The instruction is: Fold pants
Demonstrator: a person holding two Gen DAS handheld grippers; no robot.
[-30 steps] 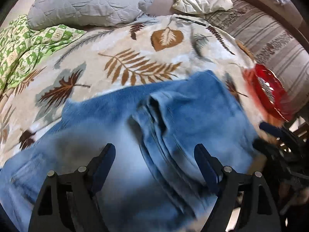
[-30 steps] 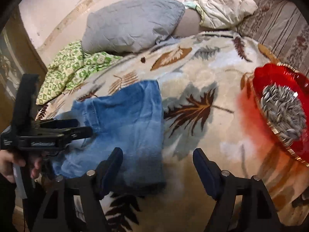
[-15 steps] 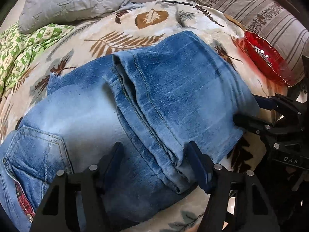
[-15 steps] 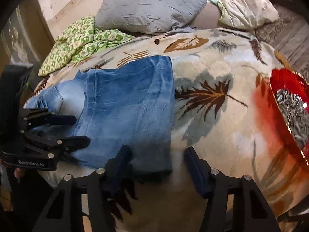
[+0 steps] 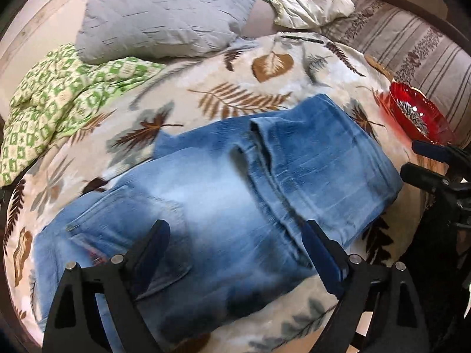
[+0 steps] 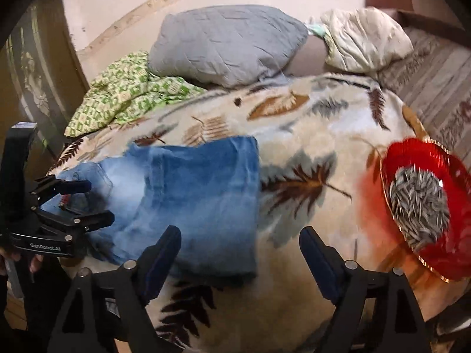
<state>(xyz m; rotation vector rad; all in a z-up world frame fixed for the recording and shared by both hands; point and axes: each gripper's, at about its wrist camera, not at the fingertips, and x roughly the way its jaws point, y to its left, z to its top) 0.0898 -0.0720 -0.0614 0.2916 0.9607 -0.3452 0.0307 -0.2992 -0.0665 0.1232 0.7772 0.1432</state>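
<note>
Blue jeans [image 5: 235, 194] lie on the leaf-print blanket [image 5: 206, 88], their legs folded over to the right into a stacked panel [image 5: 323, 158]; the waist and a back pocket are at the left. They also show in the right wrist view [image 6: 200, 194]. My left gripper [image 5: 235, 244] is open and empty, held just above the jeans' near edge. My right gripper [image 6: 238, 250] is open and empty, off the right near corner of the folded legs. Each gripper shows in the other's view: the right one [image 5: 424, 161] and the left one [image 6: 79, 203].
A red glass bowl of sunflower seeds [image 6: 424, 209] stands on the blanket at the right, also seen in the left wrist view [image 5: 418, 114]. A grey pillow [image 5: 164, 20], a green patterned cloth [image 5: 64, 97] and a cream pillow [image 5: 306, 0] lie at the back.
Both grippers have pulled back and up from the jeans. The jeans look smaller and farther off now. The folded legs lie as before.
</note>
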